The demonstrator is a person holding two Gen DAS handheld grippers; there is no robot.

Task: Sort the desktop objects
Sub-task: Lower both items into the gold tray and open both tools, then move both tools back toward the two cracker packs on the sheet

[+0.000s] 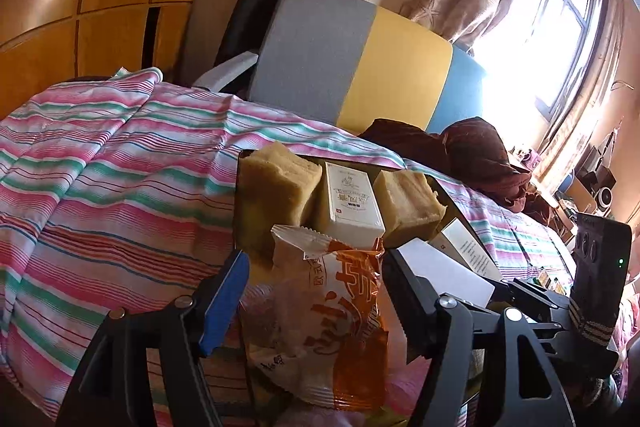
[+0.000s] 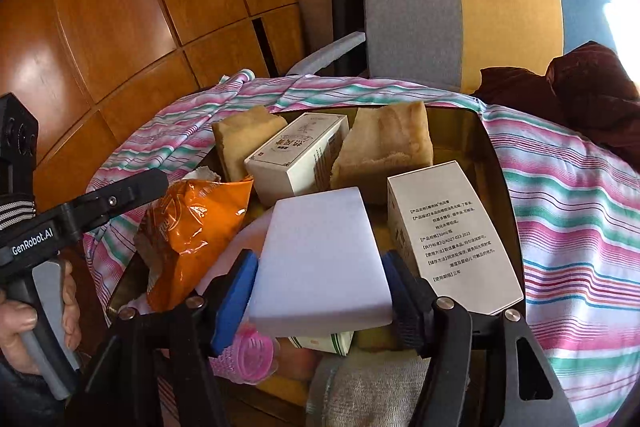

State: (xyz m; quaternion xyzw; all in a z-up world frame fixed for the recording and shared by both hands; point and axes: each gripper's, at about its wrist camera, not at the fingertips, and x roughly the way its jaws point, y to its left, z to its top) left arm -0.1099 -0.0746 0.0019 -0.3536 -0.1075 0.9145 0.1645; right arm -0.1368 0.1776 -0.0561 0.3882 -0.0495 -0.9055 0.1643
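Two hand-held grippers work over a dark shallow metal tray [image 2: 496, 163] w/ a shiny bottom, sitting on a pink-green striped cloth [image 1: 120, 163]. Left gripper [image 1: 316, 291] has an orange-and-clear crinkly plastic snack bag [image 1: 336, 319] standing between its blue pads [image 1: 226, 303]; pads sit just beside the film on both sides, but I can't tell if they actually bite or only bracket it. Right gripper [image 2: 320, 291] pinches a white rectangular foam block [image 2: 320, 259] across its width, both pads touching the sides, block angled up and fwd over the tray's near edge.

Ahead of the right gripper, inside the tray: two tan spongy cake-like chunks [image 2: 384, 143] w/ a cream printed carton [image 2: 300, 159] wedged between them, and a second cream carton w/ small text [image 2: 452, 235] just right of the block. A pink ridged plastic roller [image 2: 248, 351] lies below the left pad.

Risks, as I judge them: tray is crowded, so setting the block down could shove a carton or tip a chunk. Foam squashes, so a hard squeeze may let it spring out. Bag film is slick and floppy, could slide from the pads or snag the tray rim. Grippers are near each other, so a clash is possible
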